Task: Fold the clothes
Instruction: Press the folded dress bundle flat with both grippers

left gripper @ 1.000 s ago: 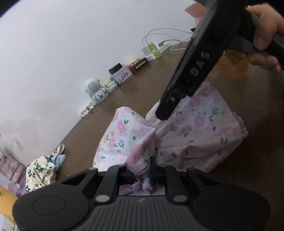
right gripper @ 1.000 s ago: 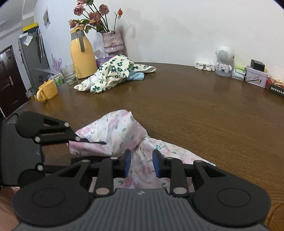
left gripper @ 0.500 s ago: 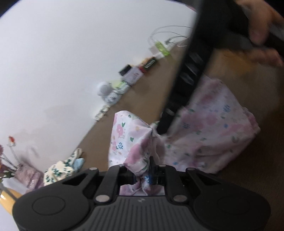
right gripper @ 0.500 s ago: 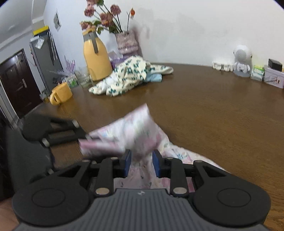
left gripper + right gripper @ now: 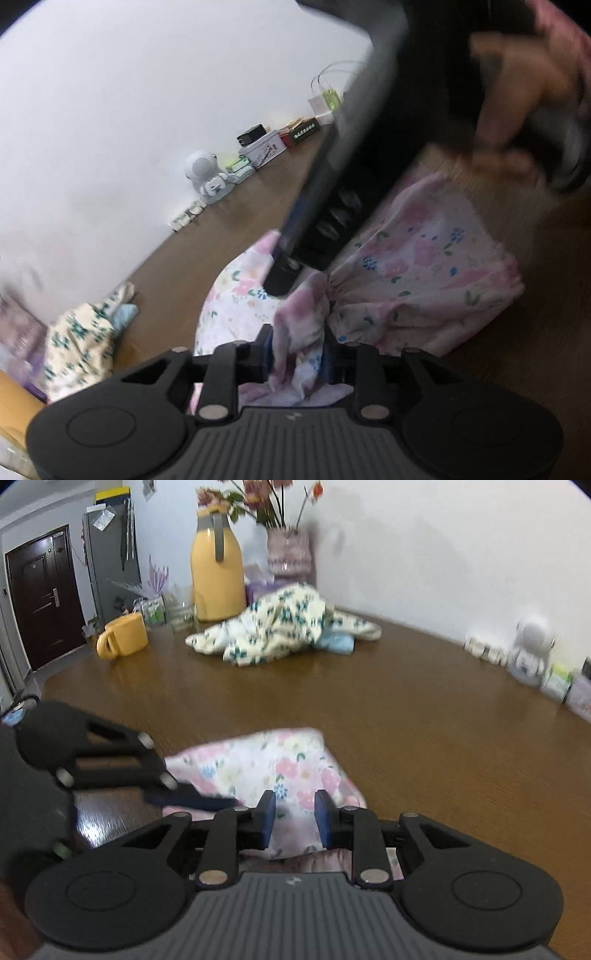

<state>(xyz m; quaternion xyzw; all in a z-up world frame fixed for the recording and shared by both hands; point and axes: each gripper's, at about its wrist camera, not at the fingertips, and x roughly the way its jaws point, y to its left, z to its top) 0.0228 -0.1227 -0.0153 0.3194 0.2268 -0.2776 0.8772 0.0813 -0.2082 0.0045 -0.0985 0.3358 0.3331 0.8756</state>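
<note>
Your left tongs are pinching a bunched fold of the pink floral cotton garment, lifted slightly off the brown wooden surface. Your right tongs are spread, cloth lying loose between the pads. Farther back lies a crumpled cream garment with green flowers, beside a yellow thermos jug.

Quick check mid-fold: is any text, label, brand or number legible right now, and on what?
No text can be read; both views are motion-blurred.
Dark box by the wall: pale lettering, too blurred to read.
White tin: printed side, too small to read.
Right gripper: any marking on its side is smeared out.
Packets beside the white robot figure: labels blurred.
</note>
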